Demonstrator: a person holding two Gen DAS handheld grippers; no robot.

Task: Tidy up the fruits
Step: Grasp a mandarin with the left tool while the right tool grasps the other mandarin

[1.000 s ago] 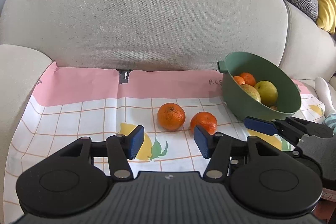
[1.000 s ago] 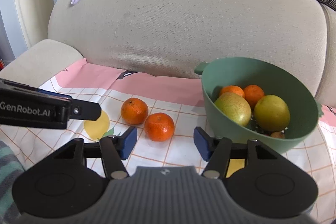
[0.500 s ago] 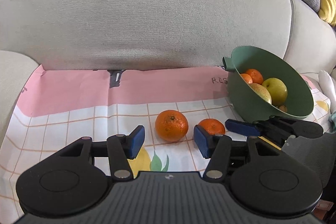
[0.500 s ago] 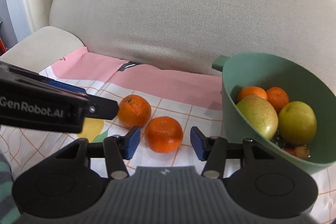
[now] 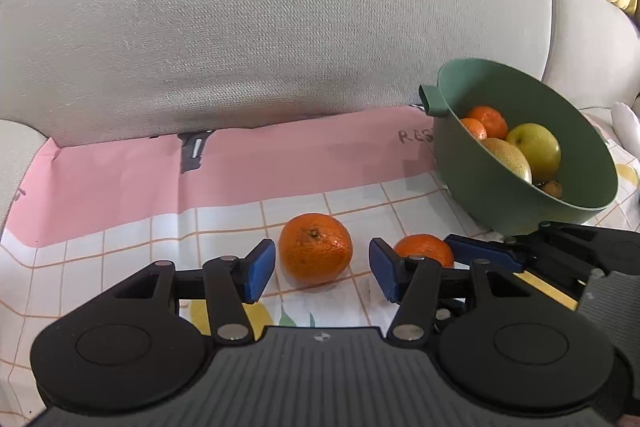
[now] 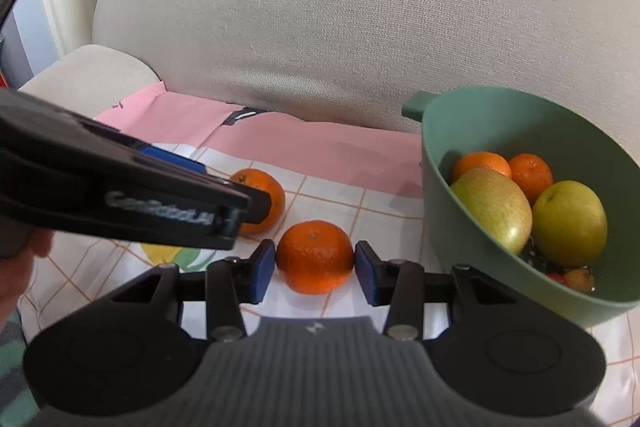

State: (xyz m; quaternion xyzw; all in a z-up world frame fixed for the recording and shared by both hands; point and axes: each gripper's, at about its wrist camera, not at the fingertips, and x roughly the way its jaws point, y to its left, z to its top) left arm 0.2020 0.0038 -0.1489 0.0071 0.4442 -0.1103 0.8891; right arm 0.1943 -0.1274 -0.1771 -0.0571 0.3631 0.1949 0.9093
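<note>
Both tongs apart: left gripper (image 5: 322, 269) and right gripper (image 6: 315, 269) each straddling a mandarin beside green bowl (image 6: 448, 211); off-centre closure risks rolling.

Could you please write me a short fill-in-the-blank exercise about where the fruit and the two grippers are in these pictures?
1. The right gripper has its pads on either side of a loose ____.
2. The left gripper is ____, with the other tangerine between its pads but untouched.
3. The green bowl already holds ____ tangerines beside two yellow-green fruits.
4. Both loose fruits lie on a checked ____.

Missing words: tangerine; open; two; cloth
</note>
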